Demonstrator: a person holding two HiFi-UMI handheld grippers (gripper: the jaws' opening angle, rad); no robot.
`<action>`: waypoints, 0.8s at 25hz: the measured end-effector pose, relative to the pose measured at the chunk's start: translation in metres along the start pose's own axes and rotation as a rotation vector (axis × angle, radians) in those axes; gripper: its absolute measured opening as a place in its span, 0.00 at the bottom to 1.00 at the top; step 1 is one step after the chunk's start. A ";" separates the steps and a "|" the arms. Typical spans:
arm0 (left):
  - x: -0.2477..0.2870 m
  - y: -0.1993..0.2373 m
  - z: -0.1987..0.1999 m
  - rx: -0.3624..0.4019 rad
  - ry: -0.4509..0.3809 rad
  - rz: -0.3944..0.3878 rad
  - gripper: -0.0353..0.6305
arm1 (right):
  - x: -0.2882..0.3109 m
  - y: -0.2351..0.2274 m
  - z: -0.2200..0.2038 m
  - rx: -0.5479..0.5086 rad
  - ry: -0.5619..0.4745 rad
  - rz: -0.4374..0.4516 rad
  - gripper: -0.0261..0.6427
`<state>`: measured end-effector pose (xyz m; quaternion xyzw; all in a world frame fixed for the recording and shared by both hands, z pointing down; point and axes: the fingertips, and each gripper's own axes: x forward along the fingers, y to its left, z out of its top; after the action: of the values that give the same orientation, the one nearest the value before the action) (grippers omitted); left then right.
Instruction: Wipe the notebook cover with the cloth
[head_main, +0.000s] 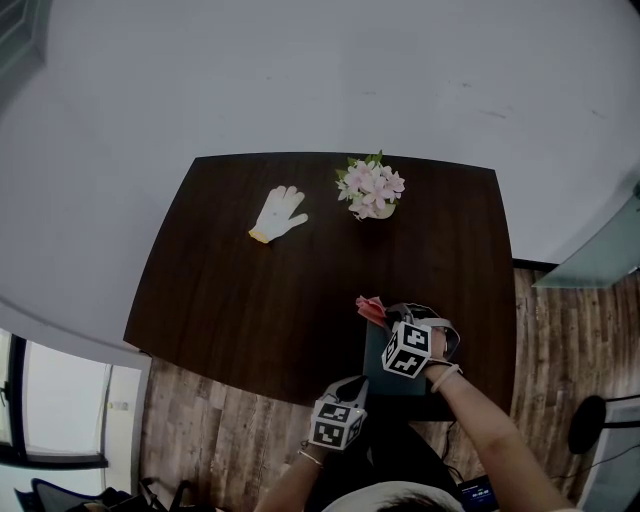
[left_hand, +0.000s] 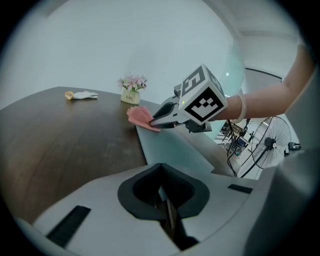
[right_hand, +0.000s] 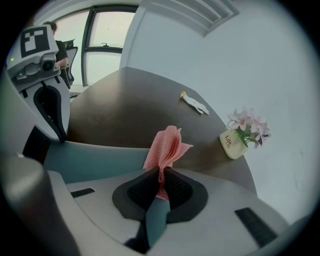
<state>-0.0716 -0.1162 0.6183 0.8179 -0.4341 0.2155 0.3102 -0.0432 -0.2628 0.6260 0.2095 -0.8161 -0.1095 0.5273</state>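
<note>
Right gripper view: right gripper (right_hand: 160, 172) pinches cloth (right_hand: 167, 147); drag it flat toward six o'clock while left gripper (left_hand: 160, 187), clamped on notebook (left_hand: 170, 147), steadies.

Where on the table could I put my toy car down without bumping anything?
The big dark stretch of table on the left, below the white glove, is bare. So is the middle, between the flower pot and the pink cloth. The near right corner is crowded: the notebook, the cloth, the left tool and the right tool.
</note>
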 end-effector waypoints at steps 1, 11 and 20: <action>0.001 -0.001 -0.001 0.000 0.005 0.000 0.08 | 0.000 0.002 -0.001 -0.021 0.002 -0.003 0.08; 0.007 -0.001 -0.001 -0.010 0.050 -0.009 0.08 | -0.002 0.001 -0.007 -0.030 -0.013 -0.001 0.08; 0.007 -0.004 -0.002 -0.012 0.051 -0.014 0.08 | -0.010 -0.001 -0.024 0.008 0.006 -0.012 0.08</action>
<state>-0.0647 -0.1175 0.6227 0.8132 -0.4215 0.2318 0.3275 -0.0179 -0.2582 0.6276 0.2169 -0.8136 -0.1089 0.5284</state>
